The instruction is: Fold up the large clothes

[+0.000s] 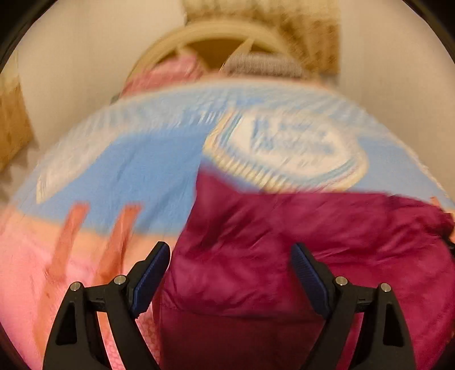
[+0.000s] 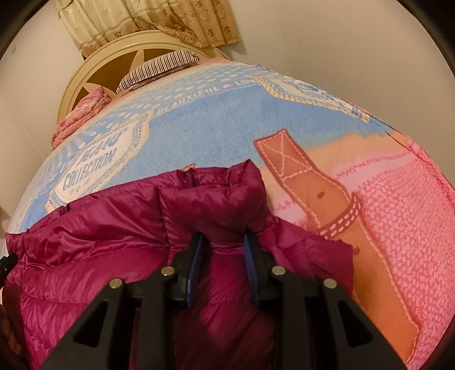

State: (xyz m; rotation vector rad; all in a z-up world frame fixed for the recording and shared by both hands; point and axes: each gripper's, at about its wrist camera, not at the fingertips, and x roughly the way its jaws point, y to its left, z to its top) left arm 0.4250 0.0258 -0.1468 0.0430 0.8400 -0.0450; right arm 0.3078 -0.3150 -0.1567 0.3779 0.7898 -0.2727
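Observation:
A magenta puffer jacket (image 1: 256, 242) lies on a bed with a blue and pink printed blanket (image 1: 128, 176). My left gripper (image 1: 230, 256) is open, with its jaws wide apart over the jacket's edge; this view is blurred. In the right wrist view my right gripper (image 2: 223, 242) is shut on a raised fold of the jacket (image 2: 216, 199), near what looks like its collar. The blanket (image 2: 213, 113) spreads behind it.
A cream headboard (image 2: 93, 68) stands at the far end of the bed, with a striped pillow (image 2: 156, 68) and a bunched pink cloth (image 2: 82, 113) against it. A patterned curtain (image 2: 170, 22) hangs on the wall behind.

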